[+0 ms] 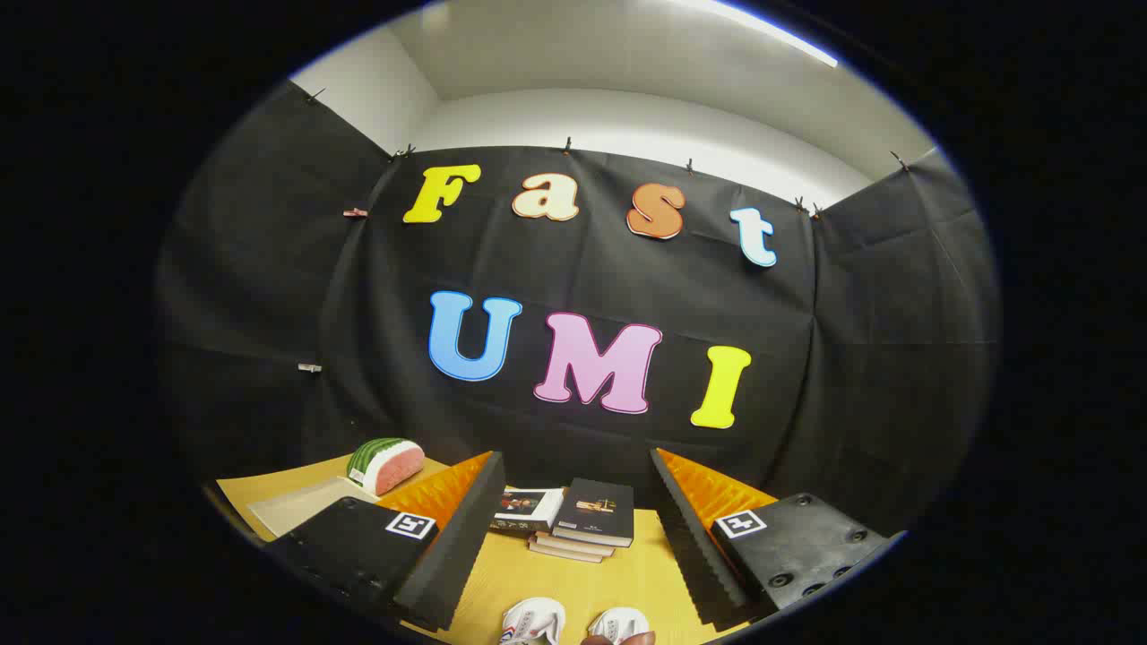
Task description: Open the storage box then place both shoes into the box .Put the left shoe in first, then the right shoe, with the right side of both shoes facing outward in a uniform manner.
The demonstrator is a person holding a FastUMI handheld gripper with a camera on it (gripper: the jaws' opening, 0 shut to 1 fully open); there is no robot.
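Observation:
My gripper (573, 511) is held high above the wooden table (573, 582), its two fingers (457, 528) spread wide apart with nothing between them. Far below, between the fingers and close to me, the toes of two white shoes show side by side: one (533, 621) with red and blue marks, the other (618, 623) just to its right. Most of each shoe is cut off by the lower limit of the view. A small dark rounded thing sits against the right shoe; I cannot tell what it is.
A stack of books (578, 520) lies on the table beyond the shoes, near the back cloth wall. A toy watermelon slice (385, 464) rests on a pale board (296, 511) at the table's far left corner.

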